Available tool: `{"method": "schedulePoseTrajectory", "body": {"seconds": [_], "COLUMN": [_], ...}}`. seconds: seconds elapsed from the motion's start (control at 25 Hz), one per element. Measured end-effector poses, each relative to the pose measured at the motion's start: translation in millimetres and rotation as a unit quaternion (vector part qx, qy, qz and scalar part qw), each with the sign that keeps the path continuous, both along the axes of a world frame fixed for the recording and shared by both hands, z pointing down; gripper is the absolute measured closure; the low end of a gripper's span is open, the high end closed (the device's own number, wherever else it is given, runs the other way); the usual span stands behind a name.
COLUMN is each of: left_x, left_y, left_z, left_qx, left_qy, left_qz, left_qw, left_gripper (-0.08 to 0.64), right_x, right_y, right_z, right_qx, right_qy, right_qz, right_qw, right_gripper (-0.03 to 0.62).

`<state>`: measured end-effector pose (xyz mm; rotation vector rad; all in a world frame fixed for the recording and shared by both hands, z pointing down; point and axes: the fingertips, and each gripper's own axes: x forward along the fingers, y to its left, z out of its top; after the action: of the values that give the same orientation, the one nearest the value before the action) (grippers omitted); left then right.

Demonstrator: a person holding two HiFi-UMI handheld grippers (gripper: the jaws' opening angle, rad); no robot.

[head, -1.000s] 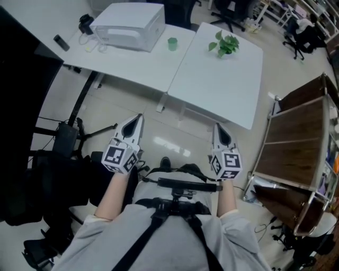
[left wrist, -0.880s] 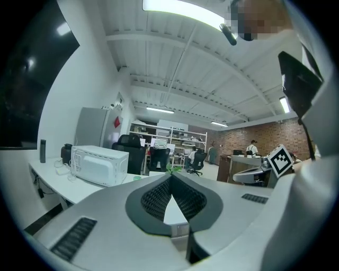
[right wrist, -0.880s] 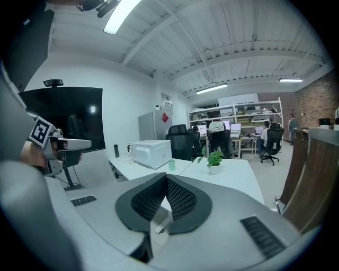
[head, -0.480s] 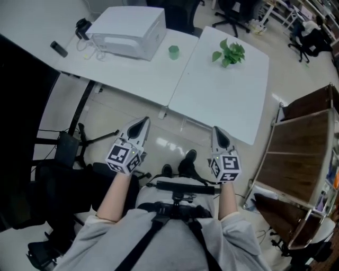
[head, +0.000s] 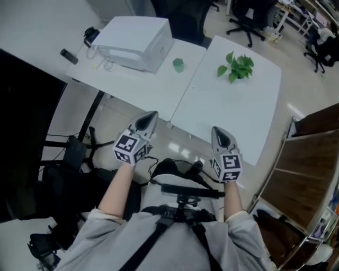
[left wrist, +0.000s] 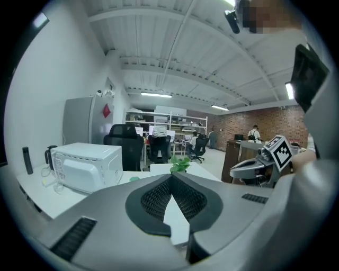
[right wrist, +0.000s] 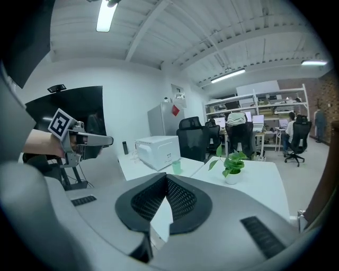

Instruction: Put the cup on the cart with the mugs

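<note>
A small green cup [head: 178, 65] stands on the white table [head: 222, 111], between a white microwave [head: 135, 42] and a potted plant [head: 237, 66]. The cup also shows in the right gripper view [right wrist: 176, 166] and faintly in the left gripper view [left wrist: 134, 179]. My left gripper [head: 152, 114] hovers at the table's near edge, shut and empty. My right gripper [head: 216, 130] is level with it to the right, also shut and empty. Both are well short of the cup. The brown wooden cart [head: 315, 159] is at the far right; no mugs show on it.
A black remote [head: 69, 55] and cables lie left of the microwave. Dark equipment and a stand [head: 69, 153] sit on the floor to the left. Office chairs [head: 249, 10] and shelving stand beyond the table. The table's near edge is close in front of the grippers.
Both grippers and the person have moved forward toward the table, the left one now reaching its near edge. The cart has slid further toward the right edge of the view. Jaws stayed shut.
</note>
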<state>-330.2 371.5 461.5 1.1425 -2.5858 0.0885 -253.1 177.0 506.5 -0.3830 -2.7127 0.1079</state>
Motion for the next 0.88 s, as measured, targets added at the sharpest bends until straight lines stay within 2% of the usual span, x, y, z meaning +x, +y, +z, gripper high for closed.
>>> {"method": "schedulePoseTrajectory", "body": {"seconds": [0.16, 0.2, 0.32, 0.4, 0.64, 0.76, 0.88], "left_x": [-35, -47, -88, -115, -188, -224, -258], "left_y": [-24, -31, -49, -58, -84, -89, -92], "left_z": [14, 17, 29, 43, 86, 105, 125], "left_qx": [-0.052, -0.06, -0.077, -0.095, -0.176, -0.211, -0.242], "left_qy": [0.011, 0.015, 0.025, 0.037, 0.051, 0.055, 0.065], "left_qz": [0.041, 0.053, 0.078, 0.096, 0.16, 0.17, 0.177], "left_qw": [0.9977, 0.9967, 0.9937, 0.9902, 0.9701, 0.9609, 0.9518], "left_gripper": [0.548, 0.493, 0.455, 0.403, 0.314, 0.245, 0.222], "right_x": [-16, -21, -39, -53, -114, -155, -193], "right_y": [-10, -12, -10, -6, 2, 11, 21], "right_z": [19, 22, 25, 30, 44, 52, 62], "right_qx": [0.003, 0.004, 0.012, 0.019, 0.043, 0.049, 0.068], "right_qy": [0.006, 0.009, 0.023, 0.033, 0.051, 0.053, 0.061], "right_qz": [-0.007, -0.005, -0.003, -0.005, -0.012, -0.022, -0.04], "right_qw": [1.0, 1.0, 1.0, 0.999, 0.998, 0.997, 0.995], "right_gripper": [0.583, 0.583, 0.583, 0.583, 0.583, 0.583, 0.583]}}
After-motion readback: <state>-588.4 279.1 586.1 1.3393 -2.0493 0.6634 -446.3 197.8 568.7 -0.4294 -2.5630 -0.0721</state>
